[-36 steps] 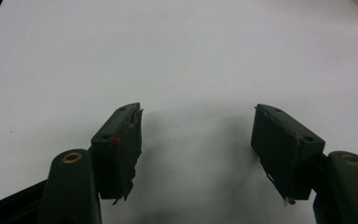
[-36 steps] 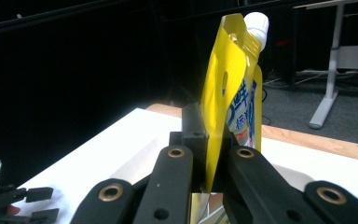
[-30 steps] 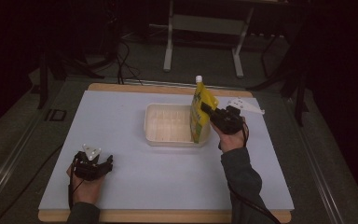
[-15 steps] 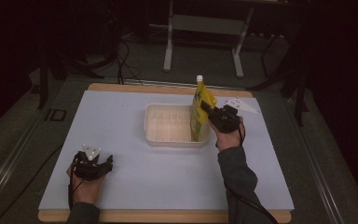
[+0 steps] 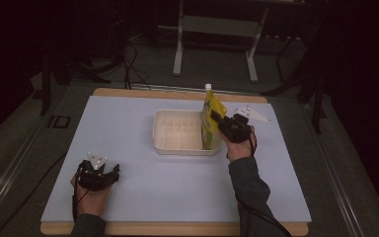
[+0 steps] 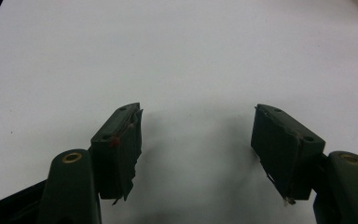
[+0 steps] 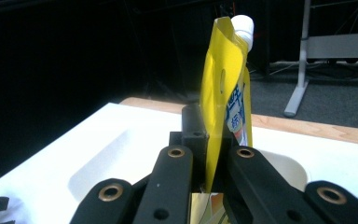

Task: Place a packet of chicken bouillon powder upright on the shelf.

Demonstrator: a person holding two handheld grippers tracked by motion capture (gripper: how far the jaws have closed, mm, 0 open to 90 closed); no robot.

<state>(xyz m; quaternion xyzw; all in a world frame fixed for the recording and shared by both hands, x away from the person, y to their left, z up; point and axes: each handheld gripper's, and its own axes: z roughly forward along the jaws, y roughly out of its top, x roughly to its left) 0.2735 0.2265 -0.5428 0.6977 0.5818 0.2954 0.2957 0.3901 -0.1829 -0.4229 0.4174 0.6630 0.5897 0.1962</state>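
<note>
A yellow spouted pouch [image 5: 210, 121] with a white cap stands upright at the right end of a white plastic tray [image 5: 177, 131] in the middle of the table. My right gripper [image 5: 218, 120] is shut on the pouch's edge. In the right gripper view the black jaws pinch the pouch [image 7: 223, 107] low down, and its white cap [image 7: 242, 25] rises above them. Whether the pouch's bottom rests in the tray I cannot tell. My left gripper [image 5: 109, 175] rests on the table at the near left, open, with only white table between its pads [image 6: 121, 149].
A white mat [image 5: 128, 128] covers the wooden table. The tray [image 7: 98, 168] has shallow ribs inside. Metal stand legs [image 5: 180, 54] and cables lie on the dark floor beyond the far edge.
The right hand and the pouch have shifted slightly. The left hand has kept still.
</note>
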